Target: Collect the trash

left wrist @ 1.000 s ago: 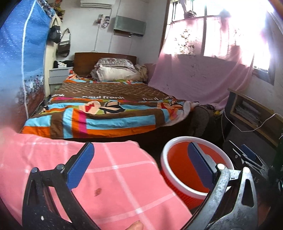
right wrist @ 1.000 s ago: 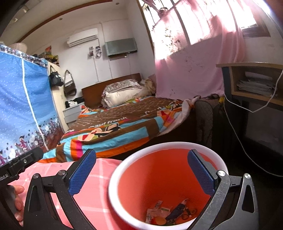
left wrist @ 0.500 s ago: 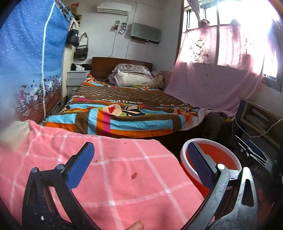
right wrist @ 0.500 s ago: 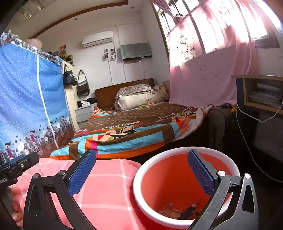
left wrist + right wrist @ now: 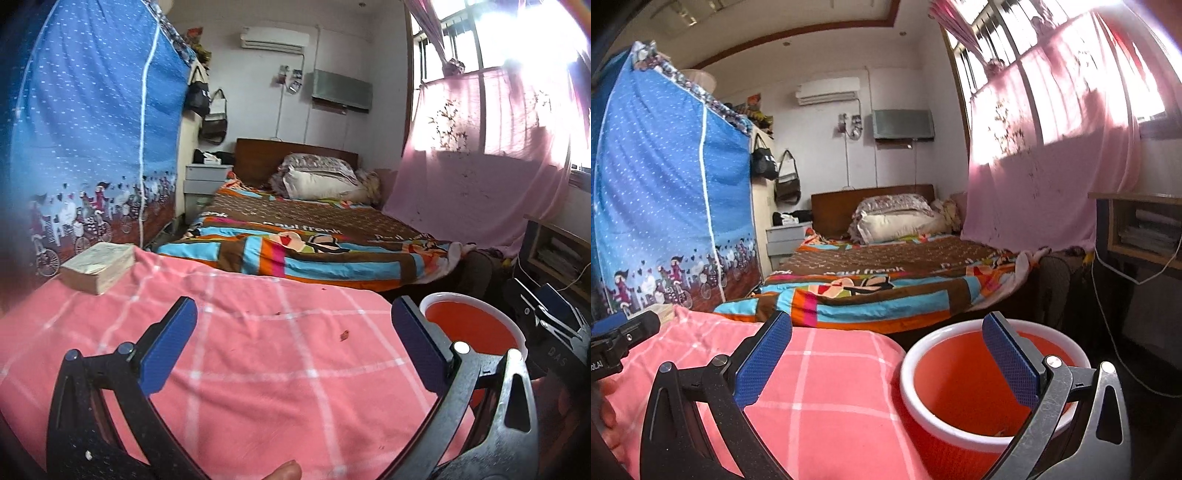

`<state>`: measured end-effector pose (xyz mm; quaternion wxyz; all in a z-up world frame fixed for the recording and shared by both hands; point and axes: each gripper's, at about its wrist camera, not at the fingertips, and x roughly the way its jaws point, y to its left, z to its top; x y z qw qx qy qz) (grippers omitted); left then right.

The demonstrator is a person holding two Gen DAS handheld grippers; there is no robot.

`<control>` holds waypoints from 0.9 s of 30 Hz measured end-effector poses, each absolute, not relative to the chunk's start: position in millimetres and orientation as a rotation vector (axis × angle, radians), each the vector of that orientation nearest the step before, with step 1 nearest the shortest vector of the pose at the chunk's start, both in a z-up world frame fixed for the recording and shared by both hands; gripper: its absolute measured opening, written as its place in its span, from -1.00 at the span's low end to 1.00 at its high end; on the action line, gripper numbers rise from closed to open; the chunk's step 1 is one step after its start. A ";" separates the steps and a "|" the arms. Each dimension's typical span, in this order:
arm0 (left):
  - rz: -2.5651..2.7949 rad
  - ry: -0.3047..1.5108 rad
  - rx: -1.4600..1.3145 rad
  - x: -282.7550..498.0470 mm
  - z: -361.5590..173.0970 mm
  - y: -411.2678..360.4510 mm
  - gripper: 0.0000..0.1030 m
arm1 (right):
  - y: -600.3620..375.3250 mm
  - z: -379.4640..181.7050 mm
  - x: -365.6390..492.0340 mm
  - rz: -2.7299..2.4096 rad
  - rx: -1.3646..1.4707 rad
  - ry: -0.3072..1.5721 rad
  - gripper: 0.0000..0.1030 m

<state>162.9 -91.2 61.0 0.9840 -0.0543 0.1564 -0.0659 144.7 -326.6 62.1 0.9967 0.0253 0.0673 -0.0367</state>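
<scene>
Both views pull back from bin (image 5: 993, 380); L tongs (image 5: 293, 347) & R tongs (image 5: 886, 354) gape empty. Risk: small crumb (image 5: 344, 335) on pink desk (image 5: 258, 369) slips wide tips.

Pink checked cloth (image 5: 258, 354) covers near surface; thick worn book (image 5: 98, 266) lies on its far left corner. Beyond: bed with striped multicolour blanket (image 5: 303, 251), pillows (image 5: 317, 181) against wooden headboard. Blue fabric wardrobe (image 5: 665, 206) left, pink curtain (image 5: 1034, 177) right, air conditioner (image 5: 275, 37) high on far wall
</scene>
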 end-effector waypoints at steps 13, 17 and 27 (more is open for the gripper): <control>-0.070 0.295 -0.126 125.1 46.6 -60.7 1.00 | -305.0 53.1 104.1 -0.022 0.035 0.022 1.00; -0.064 0.298 -0.137 116.6 40.4 -51.2 1.00 | -301.8 47.8 100.5 -0.017 0.030 0.024 1.00; -0.040 0.281 -0.147 90.2 32.5 -29.5 1.00 | -286.3 34.5 77.6 0.008 0.014 0.019 1.00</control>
